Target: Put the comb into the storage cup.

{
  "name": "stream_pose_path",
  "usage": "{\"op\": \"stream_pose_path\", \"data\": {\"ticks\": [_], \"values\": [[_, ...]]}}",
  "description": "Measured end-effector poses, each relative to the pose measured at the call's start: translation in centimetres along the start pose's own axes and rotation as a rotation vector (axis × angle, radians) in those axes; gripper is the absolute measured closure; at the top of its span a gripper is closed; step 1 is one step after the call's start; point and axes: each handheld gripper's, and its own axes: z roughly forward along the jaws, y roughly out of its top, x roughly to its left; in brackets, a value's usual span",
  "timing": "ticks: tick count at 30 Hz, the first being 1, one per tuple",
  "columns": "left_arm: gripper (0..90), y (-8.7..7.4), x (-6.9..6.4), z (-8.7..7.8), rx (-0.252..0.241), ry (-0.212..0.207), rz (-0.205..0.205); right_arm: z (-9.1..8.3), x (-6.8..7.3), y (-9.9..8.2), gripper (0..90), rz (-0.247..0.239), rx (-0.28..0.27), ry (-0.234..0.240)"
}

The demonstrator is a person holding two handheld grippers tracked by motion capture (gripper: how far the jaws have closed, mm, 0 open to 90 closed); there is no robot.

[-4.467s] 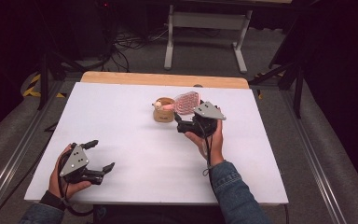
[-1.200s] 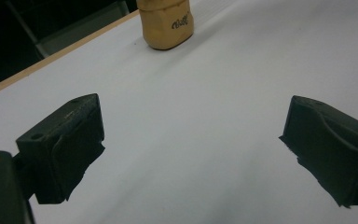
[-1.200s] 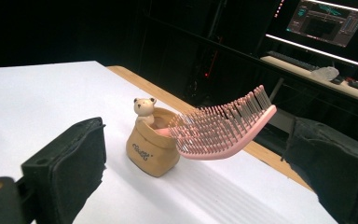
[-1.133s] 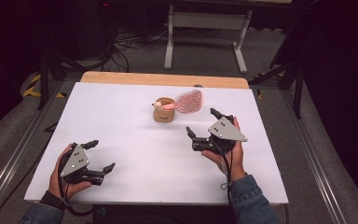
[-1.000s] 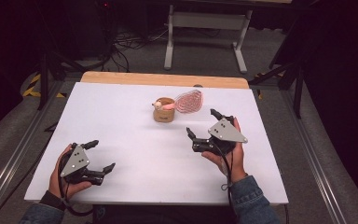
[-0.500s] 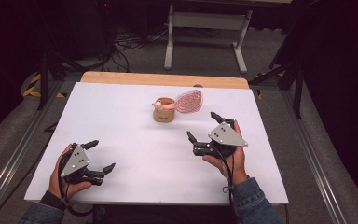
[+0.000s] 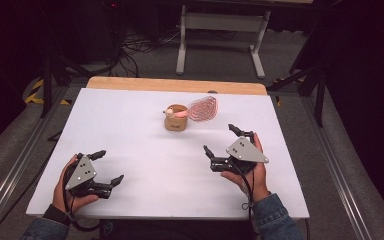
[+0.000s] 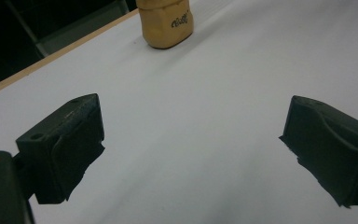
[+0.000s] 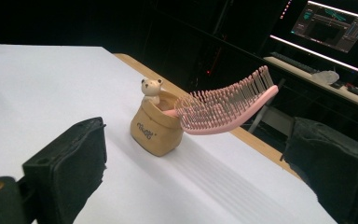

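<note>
1. My right tongs (image 7: 222, 141) sit low over the white worktop (image 7: 130, 130), on its right half, with both jaws spread wide and nothing between them.
2. In the right gripper view those two black jaws frame the tan holder (image 9: 156, 127), which stands upright on the worktop well ahead of them.
3. The holder looks like a small sack (a little bear figure (image 9: 151, 88) peeks over its rim, and there is some dark lettering on its side that I cannot read).
4. The pink hairbrush (image 9: 228, 106) stands with its handle end down in the holder; its head leans out past the rim and hangs in the air, bristles facing up in the right gripper view.
5. From the high view, the holder (image 7: 175, 118) and brush (image 7: 202, 108) are on the far middle of the worktop, well apart from both my tongs.
6. My left tongs (image 7: 108, 168) rest near the front left corner, held in my left hand (image 7: 67, 192), jaws likewise spread and empty.
7. In the left gripper view the holder (image 8: 166, 22) stands at the top edge, far beyond the open jaws.
</note>
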Motion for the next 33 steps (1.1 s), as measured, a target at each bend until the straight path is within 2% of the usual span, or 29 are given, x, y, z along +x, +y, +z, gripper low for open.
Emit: {"op": "stream_pose_path", "data": {"ticks": [2,5,12,15,16,18,26,33], "values": [[6.2,0.0,0.0,0.0,0.000,0.000,0.000,-0.1,0.0,-0.1,6.3,0.008,0.000,0.008],[6.2,0.0,0.0,0.0,0.001,0.001,0.002,-0.4,0.1,-0.5,6.3,-0.014,0.002,0.019],[6.2,0.0,-0.1,0.1,0.000,0.000,0.003,-0.8,0.6,-1.5,6.6,-0.030,0.009,0.043],[6.2,0.0,-0.1,0.2,0.001,0.000,0.004,-0.9,0.8,-1.9,6.7,-0.045,0.016,0.042],[6.2,0.0,-0.1,0.2,0.001,-0.002,0.002,-1.0,0.9,-2.1,7.3,-0.050,0.006,0.028],[6.2,0.0,-0.1,0.2,0.000,-0.003,0.001,-1.2,0.9,-2.3,7.3,-0.039,0.004,0.036],[6.3,0.0,-0.2,0.3,-0.001,-0.008,0.004,-1.8,1.1,-3.3,7.1,-0.074,0.027,0.038],[6.3,0.1,-0.3,0.4,-0.001,-0.014,0.003,-2.1,0.9,-4.4,7.1,-0.067,0.052,0.051]]}}
